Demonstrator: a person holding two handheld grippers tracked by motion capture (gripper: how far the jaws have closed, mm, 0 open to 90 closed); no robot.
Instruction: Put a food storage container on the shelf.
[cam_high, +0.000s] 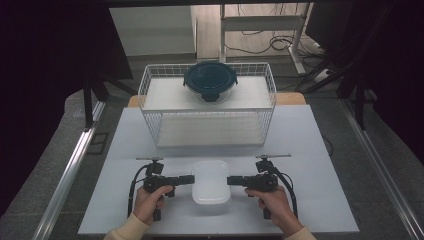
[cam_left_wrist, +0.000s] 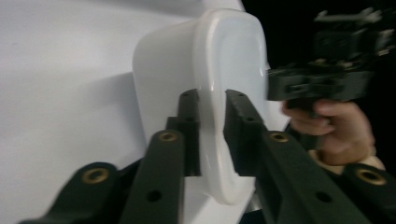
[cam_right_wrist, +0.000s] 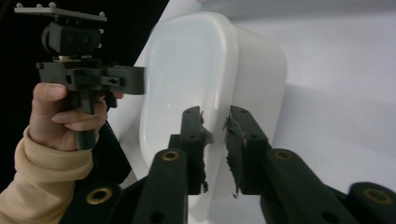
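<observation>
A white rectangular container (cam_high: 211, 181) with rounded corners sits on the white table near its front edge. My left gripper (cam_high: 192, 179) comes in level from the left, and its jaws pinch the container's left rim (cam_left_wrist: 233, 51), one jaw inside and one outside. From the right, my right gripper (cam_high: 229, 180) closes on the opposite rim (cam_right_wrist: 187, 70) the same way. In the left gripper view the jaws (cam_left_wrist: 212, 100) press on the thin wall. The right gripper view shows its worn pads (cam_right_wrist: 216, 114) tight on the rim. A hand holds each gripper.
A white wire basket (cam_high: 150, 85) stands at the back of the table on a raised shelf. A round glass bowl with a dark lid (cam_high: 210, 80) rests in it. Bare tabletop (cam_high: 310, 165) lies to both sides of the hands.
</observation>
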